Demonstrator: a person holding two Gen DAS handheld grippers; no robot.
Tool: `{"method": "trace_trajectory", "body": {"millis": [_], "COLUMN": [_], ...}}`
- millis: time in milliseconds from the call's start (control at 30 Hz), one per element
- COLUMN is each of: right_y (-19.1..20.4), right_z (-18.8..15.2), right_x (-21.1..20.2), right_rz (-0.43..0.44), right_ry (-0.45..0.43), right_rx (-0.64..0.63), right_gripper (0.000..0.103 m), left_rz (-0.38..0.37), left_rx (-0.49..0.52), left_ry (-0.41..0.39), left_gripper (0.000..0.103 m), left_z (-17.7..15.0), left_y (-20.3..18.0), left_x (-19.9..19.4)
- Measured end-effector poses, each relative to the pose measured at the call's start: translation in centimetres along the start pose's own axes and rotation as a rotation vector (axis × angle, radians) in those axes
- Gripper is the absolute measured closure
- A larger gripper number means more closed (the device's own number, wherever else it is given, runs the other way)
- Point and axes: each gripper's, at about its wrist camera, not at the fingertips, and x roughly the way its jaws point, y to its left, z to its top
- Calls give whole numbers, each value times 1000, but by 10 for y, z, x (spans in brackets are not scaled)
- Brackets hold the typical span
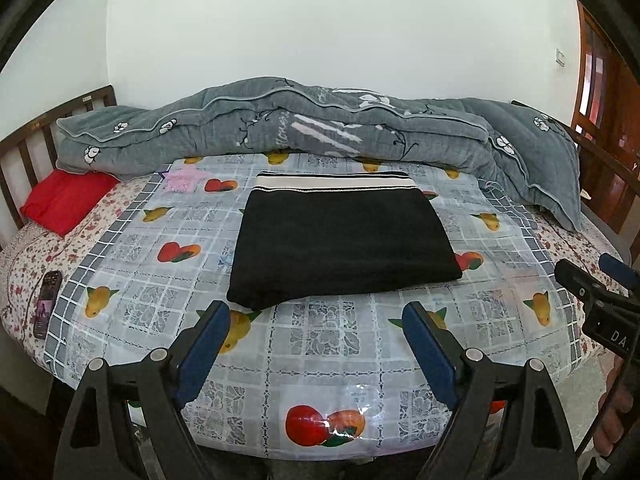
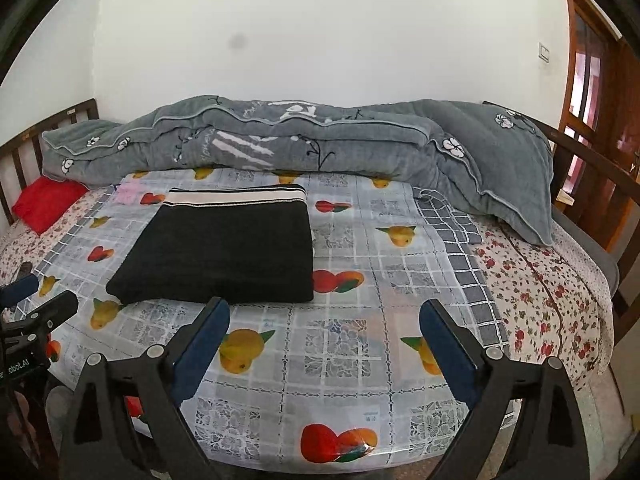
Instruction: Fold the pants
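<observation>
pants [image 1: 344, 240] lie folded in a neat black rectangle mid-plastic sheet [image 1: 320, 360], nearer than the grey quilt [image 1: 280, 128] | left gripper [image 1: 316, 344] and right gripper [image 2: 324, 344] both spread wide, empty, short of the pants | judgement: folding looks done; if tidying, press edges flat, don't drag.

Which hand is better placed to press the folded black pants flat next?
Probably left: the left tongs face the folded black pants with the striped waistband almost squarely, while the right tongs sit off to their right.
</observation>
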Motion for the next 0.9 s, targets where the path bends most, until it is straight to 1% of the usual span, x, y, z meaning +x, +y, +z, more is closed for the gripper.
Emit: {"method": "trace_trajectory", "body": {"millis": [200, 400, 900], "right_y": [2, 0, -3], "right_z": [0, -1, -2], "right_x": [-1, -4, -6], "right_rz": [7, 12, 4], "right_ry": [1, -4, -4], "right_rx": [-10, 2, 4], "right_gripper": [8, 8, 9], "left_rz": [-13, -7, -9], "left_rx": [4, 23, 20], "left_ry": [-1, -2, -11], "left_gripper": [16, 16, 16], "left_z": [0, -2, -1], "left_y": [-4, -14, -15], "left_x": [1, -2, -6]}}
